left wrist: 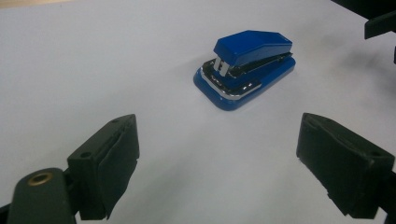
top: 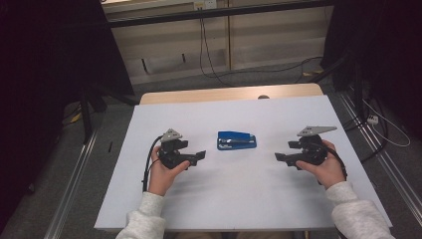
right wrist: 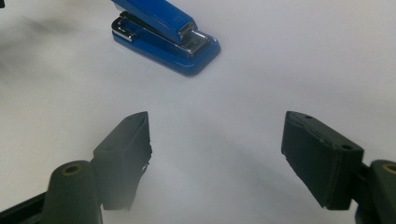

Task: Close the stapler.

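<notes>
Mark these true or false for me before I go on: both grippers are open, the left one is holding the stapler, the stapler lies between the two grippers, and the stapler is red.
1. Both grippers are open. True: the left gripper and the right gripper each show jaws standing wide apart with nothing between them.
2. The left gripper holds the stapler. False: the blue stapler lies on the white table, apart from both grippers.
3. The stapler lies between the two grippers. True: in the high view it sits midway, the left gripper on one side and the right on the other.
4. The stapler is red. False: it is blue with silver metal parts.
</notes>
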Demonstrator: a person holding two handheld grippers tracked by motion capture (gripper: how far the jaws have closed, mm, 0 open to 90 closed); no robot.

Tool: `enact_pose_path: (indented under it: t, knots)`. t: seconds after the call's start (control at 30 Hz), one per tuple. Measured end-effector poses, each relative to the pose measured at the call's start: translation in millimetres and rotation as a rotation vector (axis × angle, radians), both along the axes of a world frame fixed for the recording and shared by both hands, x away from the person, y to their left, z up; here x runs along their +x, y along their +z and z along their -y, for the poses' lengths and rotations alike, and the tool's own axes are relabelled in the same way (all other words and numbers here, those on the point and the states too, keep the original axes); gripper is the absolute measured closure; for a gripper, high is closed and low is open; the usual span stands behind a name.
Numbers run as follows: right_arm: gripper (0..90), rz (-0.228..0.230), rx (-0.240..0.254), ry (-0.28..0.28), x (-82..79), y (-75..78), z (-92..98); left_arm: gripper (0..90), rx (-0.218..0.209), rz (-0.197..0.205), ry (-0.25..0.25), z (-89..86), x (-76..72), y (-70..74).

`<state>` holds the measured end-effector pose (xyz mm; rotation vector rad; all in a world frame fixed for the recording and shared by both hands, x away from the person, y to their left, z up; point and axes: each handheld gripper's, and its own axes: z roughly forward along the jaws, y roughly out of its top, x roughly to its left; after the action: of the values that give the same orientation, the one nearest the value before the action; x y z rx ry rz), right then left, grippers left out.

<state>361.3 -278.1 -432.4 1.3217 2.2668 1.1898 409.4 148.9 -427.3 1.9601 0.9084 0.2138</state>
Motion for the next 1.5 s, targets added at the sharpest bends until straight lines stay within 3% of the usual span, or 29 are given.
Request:
enact_pose_path:
  t: [0.57,1.5]
  knots:
    - [18.6,0.012,0.005,0.006,-29.4,-0.4,3.6,11.3,-0.007,0.004,-0.008,-18.0,-19.0,-0.8]
    - [16.3,0.018,-0.014,0.048,-55.5,0.5,1.8,9.1,-0.001,0.032,-0.006,-49.6,-45.7,0.1]
